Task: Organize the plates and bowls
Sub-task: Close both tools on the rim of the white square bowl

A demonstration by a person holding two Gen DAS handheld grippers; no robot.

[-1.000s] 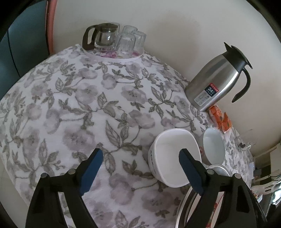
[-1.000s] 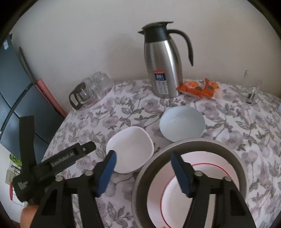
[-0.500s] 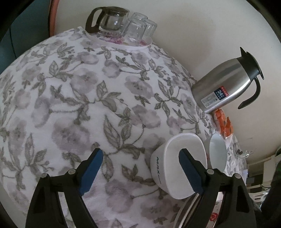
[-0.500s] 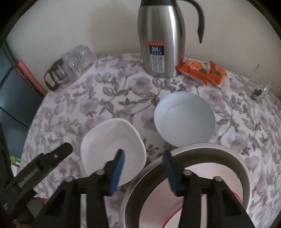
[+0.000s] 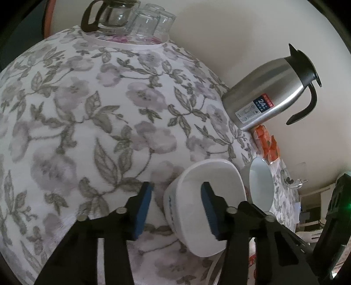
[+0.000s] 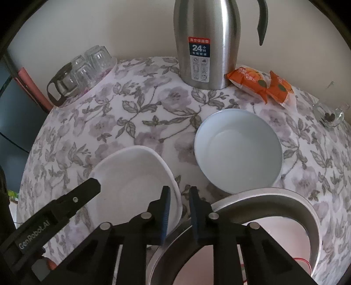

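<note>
- Far ahead and left of the left gripper point(image 5: 175, 210), a glass pot point(image 5: 107, 15) and upturned glasses point(image 5: 151, 20) stand at the far edge of the flowered tablecloth point(image 5: 87, 109); the cloth between them and the gripper is bare.
- The left gripper's jaws have just been closing. They straddle the near-left wall of the square white bowl point(image 5: 204, 210), one pad outside and one inside. I cannot tell if the pads already press on it.
- The right gripper point(image 6: 178, 213) has also just been closing. Its jaws are narrow, and the right rim of the square white bowl lies between them; whether they touch it I cannot tell.
- Ahead and right of the right gripper, the round bowl point(image 6: 238, 151) stands just beside the square one.
- Just right of its right finger, the steel basin point(image 6: 285, 199) holds a red-ringed plate point(image 6: 283, 243).
- Far ahead, the steel jug point(image 6: 204, 41) and an orange packet point(image 6: 261, 84) are near the wall.
</note>
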